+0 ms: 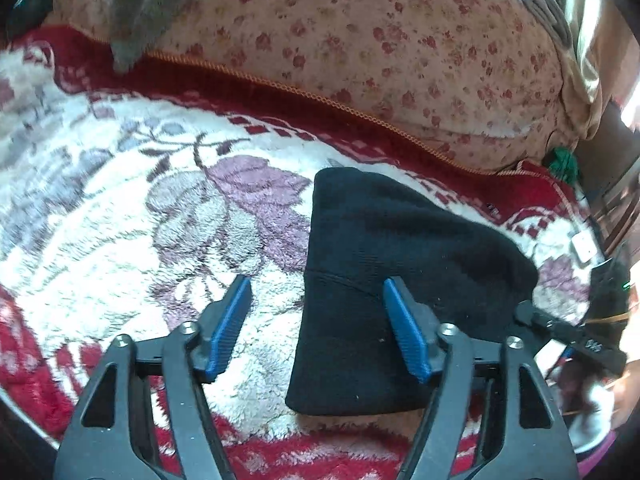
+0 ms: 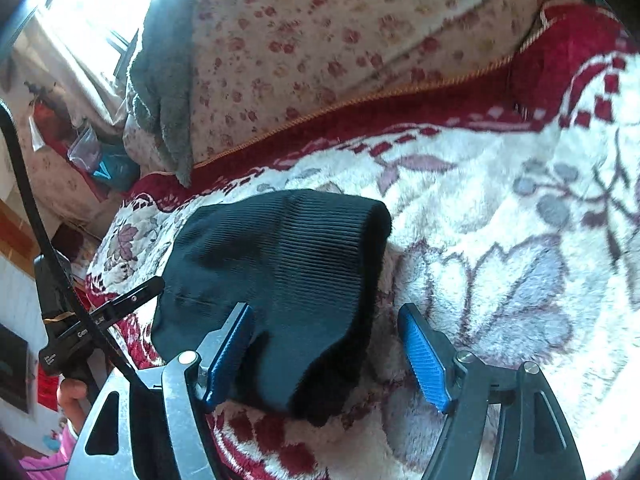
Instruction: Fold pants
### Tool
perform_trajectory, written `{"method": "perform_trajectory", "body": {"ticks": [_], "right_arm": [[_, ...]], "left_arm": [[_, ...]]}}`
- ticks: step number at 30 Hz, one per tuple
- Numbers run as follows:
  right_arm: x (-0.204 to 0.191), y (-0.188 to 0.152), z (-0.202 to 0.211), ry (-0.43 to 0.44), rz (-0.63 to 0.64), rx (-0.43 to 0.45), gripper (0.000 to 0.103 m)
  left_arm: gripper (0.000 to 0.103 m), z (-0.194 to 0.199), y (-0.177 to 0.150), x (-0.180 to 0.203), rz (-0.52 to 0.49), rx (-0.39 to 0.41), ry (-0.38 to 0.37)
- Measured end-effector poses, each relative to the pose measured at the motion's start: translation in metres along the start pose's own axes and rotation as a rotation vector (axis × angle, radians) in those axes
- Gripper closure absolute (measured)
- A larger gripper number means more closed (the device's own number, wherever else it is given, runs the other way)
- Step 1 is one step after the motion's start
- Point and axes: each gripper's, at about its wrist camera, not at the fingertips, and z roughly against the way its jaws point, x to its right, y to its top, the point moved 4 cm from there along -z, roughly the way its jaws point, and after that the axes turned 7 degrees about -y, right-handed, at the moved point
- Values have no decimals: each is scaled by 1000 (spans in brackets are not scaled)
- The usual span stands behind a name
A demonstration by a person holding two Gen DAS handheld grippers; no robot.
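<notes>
The black pants (image 1: 400, 280) lie folded into a compact, thick bundle on the red and white fleece blanket (image 1: 160, 200). My left gripper (image 1: 317, 281) hovers open over the bundle's left edge. Its right blue pad (image 1: 404, 328) is above the black fabric and its left pad (image 1: 228, 328) above the blanket. In the right wrist view the same ribbed bundle (image 2: 280, 272) sits low and centre. My right gripper (image 2: 325, 308) is open across its right edge, with the left pad (image 2: 228, 352) over the cloth and the right pad (image 2: 424, 356) over the blanket. Neither gripper's pads pinch any fabric.
A big floral quilt (image 1: 360, 40) rises behind the pants, with a grey cloth (image 1: 140, 12) draped on it. A small white object (image 1: 582, 246) lies at the blanket's right edge. A hand (image 2: 72, 396) holds the other black gripper body (image 2: 100, 320). Clutter and a bright window (image 2: 80, 20) stand at the left.
</notes>
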Motion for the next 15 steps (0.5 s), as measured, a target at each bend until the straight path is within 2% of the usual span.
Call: {"method": "perform_trajectory", "body": {"ticks": [6,8,12,14,15], "right_arm": [[3,0,-19,132,-57,-30,27],[0,1,-23,149,-50,-36,23],[-4,3,-27,147,-30,-43,22],[-5,4,-25,155,-26,-32,23],[-6,3,-25,155,-21,-26,29]], "left_arm": [[32,-17,3,3,20,-45,-115],[31,-25,3,5,16,-69,-126],[26,-37,3,6,31,-85,-133],[24,-39,3,6,29,-84,-131],[24,-40,3,6,27,-83,-127]]}}
